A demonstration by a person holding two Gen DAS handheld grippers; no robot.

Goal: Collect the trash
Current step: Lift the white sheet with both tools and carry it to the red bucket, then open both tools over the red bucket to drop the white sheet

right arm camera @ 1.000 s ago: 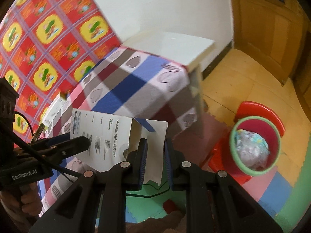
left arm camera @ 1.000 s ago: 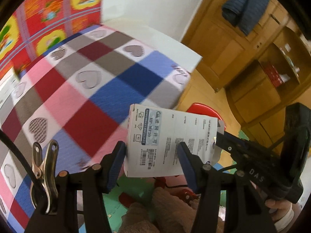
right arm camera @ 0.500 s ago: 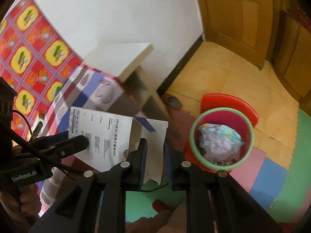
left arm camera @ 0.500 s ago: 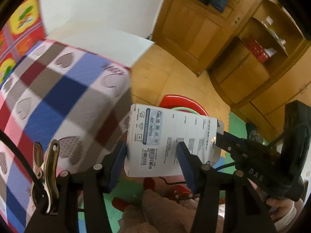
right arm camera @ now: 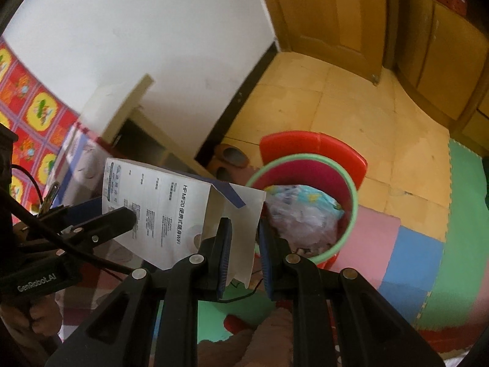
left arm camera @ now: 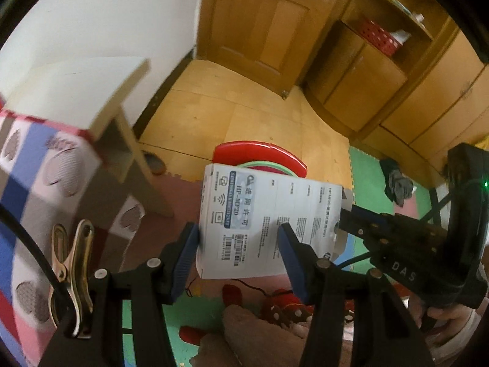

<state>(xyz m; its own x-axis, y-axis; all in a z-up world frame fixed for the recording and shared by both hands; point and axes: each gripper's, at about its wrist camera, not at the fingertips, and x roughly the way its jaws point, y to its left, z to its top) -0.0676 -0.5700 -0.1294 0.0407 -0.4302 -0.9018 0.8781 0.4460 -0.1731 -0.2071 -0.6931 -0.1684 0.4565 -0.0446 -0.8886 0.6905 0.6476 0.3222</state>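
Carton transfer toward bin: miss risk

Left gripper (left arm camera: 238,244) clamps the white carton (left arm camera: 269,220) body; right gripper (right arm camera: 243,244) pinches its flap. Uneven release may drop it beside the bin (right arm camera: 351,202), right of the table (right arm camera: 122,113).

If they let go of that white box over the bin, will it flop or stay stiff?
The white box is probably fairly stiff: its printed face stays flat between the left hand-held gripper and the right hand-held gripper. It looks empty and light, with one end flap open. The flap may bend easily. It would likely drop into the bin without rolling.
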